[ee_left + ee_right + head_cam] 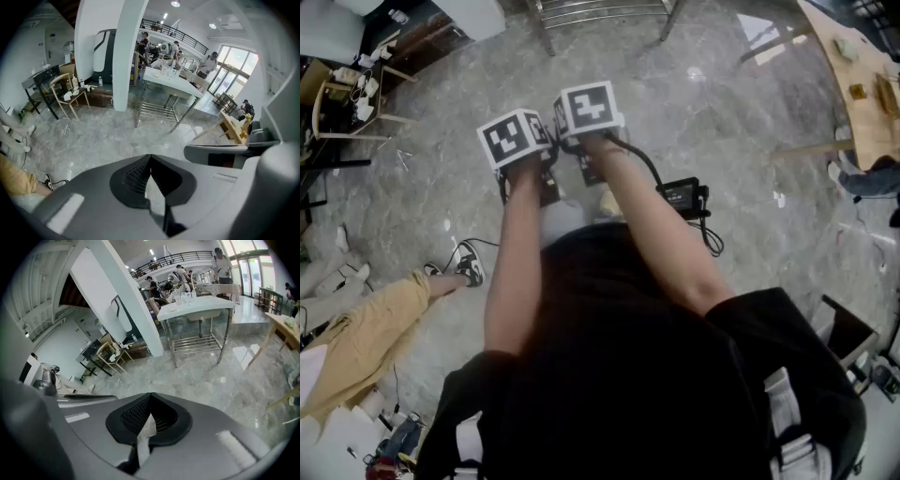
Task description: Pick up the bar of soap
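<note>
Between the jaws of the left gripper [150, 161] there is nothing; its dark ribbed pads [135, 176] meet at the tips, and only a sliver of floor shows behind them. The right gripper [150, 397] is the same, jaws drawn together on empty air; in the head view the two are held side by side, nearly touching, both tilted downward.

Just below the jaws lies the grey veined marble floor [722, 112]. A black power brick with a coiled cable [680, 194] rests on it to the right of the right gripper, and a seated person's tan-trousered leg [370, 333] stretches out well to the left of the left gripper. Further ahead of both pairs of jaws stands a steel-framed table with a white top and a slatted lower shelf [197, 305], bottles standing on it; a light wooden chair [70, 96] sits off to its left, and people gather beyond.

The bar of soap appears in no view; I cannot say where it is. By my reading the task has hardly begun: the soap must first be found, then approached, the jaws opened and closed on it, and lifted.
</note>
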Available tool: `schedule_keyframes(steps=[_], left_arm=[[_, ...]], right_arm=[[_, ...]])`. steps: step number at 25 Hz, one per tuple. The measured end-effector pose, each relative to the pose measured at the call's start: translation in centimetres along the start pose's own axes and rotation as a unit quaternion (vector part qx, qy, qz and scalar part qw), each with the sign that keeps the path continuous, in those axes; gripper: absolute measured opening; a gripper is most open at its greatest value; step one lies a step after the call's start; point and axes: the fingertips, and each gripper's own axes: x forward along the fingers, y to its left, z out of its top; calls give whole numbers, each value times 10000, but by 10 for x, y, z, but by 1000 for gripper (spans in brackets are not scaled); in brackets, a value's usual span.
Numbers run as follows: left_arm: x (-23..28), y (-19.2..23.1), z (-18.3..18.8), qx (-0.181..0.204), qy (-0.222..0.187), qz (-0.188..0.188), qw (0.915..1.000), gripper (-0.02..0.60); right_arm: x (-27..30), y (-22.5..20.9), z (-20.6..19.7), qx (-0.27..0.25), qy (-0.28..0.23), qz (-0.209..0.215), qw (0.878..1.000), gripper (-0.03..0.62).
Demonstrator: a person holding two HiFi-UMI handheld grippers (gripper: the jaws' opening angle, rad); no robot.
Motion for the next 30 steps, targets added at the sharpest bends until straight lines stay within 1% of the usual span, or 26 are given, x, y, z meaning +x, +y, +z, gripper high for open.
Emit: schedule_keyframes(steps=[3,6,17,24,27,30], left_arm=[[-1,-4,-2,73,6,-30,10000,-3],[-2,-5,1,146,-36,-38,9999,-2],[-14,-2,-4,192,-118,33,9997,-2],[-15,2,-8,225,-92,123,9996,-2],[-14,1,-14,213,-46,50,9998,-2],[-11,0,-19,159,89,-123,9998,-2]], right_arm=[[-1,-1,-5,-21,50,-25,10000,14],[-3,-1,-3,-20,-23,-33,10000,14],[-10,7,-6,59,-73,13,10000,15],[-4,11,-16,69,225,161,9996,14],[-5,17,-21,-33,278,271,9992,14],[-4,18,-24,-122,305,178,9993,15]])
